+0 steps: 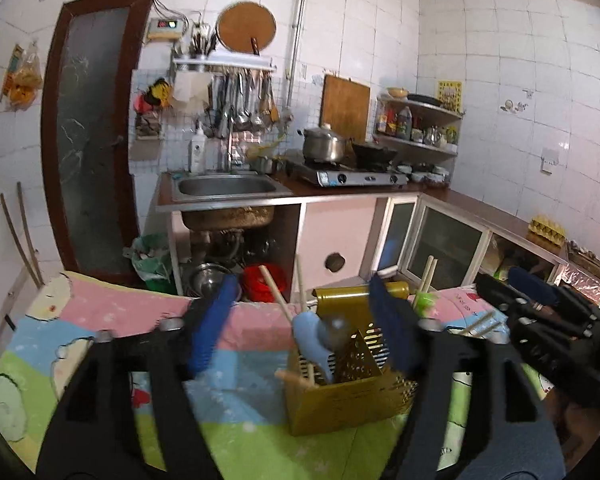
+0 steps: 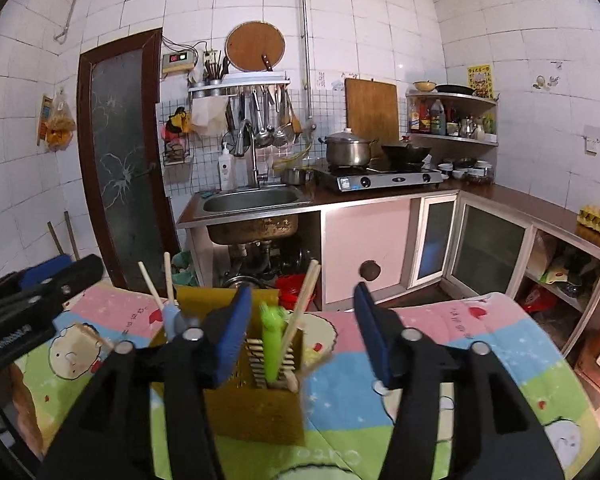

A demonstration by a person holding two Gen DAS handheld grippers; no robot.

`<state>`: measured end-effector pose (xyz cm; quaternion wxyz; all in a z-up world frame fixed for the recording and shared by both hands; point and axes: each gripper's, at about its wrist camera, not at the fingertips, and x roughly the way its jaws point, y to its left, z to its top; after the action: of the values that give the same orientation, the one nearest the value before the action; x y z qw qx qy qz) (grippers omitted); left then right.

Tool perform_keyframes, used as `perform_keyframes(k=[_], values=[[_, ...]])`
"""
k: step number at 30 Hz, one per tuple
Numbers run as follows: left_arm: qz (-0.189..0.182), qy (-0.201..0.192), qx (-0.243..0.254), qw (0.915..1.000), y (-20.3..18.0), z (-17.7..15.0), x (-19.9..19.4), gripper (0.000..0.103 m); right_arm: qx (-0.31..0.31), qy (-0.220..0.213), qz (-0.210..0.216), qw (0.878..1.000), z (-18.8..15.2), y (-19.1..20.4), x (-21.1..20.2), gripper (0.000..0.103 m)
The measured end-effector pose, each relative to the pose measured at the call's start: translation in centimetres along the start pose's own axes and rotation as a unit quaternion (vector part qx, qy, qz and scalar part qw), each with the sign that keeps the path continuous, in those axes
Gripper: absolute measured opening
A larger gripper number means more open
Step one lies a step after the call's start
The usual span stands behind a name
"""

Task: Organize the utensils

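A gold perforated utensil holder (image 1: 352,400) stands on the cartoon-print table cloth (image 1: 236,428). It holds a light blue spatula (image 1: 310,338), wooden handles (image 1: 275,292) and chopsticks (image 1: 429,274). My left gripper (image 1: 304,320) is open and empty, its fingers either side of the holder's top. In the right wrist view the holder (image 2: 256,408) holds a green silicone utensil (image 2: 271,344), chopsticks (image 2: 300,308) and the blue spatula (image 2: 171,318). My right gripper (image 2: 300,324) is open and empty, just above the holder's right part.
Beyond the table stand a sink counter (image 2: 256,200), a gas stove (image 2: 376,180) with a pot and a wok, pink cabinets and a corner shelf. A dark-framed glass door (image 2: 120,160) is at the left. The other gripper's black body (image 1: 540,320) is at the right.
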<state>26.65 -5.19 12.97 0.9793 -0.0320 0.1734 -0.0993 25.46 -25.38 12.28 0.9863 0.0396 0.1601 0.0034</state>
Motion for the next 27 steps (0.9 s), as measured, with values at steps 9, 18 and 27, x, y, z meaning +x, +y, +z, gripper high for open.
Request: perform_keyframes(k=[9, 18, 27], values=[[-0.008, -0.045, 0.010, 0.9989, 0.6, -4.1, -8.9, 0.098, 0.002, -0.016, 0.008, 1.000, -5.0, -0.6, -8.8, 0.093], [0.016, -0.046, -0.005, 0.9988, 1.7, -12.1, -13.6, 0.098, 0.014, -0.018, 0.006, 1.000, -13.9, 0.6, -13.8, 0.098], [0.053, -0.044, 0.006, 0.9976, 1.8, -17.6, -14.5, 0.098, 0.009, -0.029, -0.001, 1.000, -17.9, 1.2, -15.3, 0.099]])
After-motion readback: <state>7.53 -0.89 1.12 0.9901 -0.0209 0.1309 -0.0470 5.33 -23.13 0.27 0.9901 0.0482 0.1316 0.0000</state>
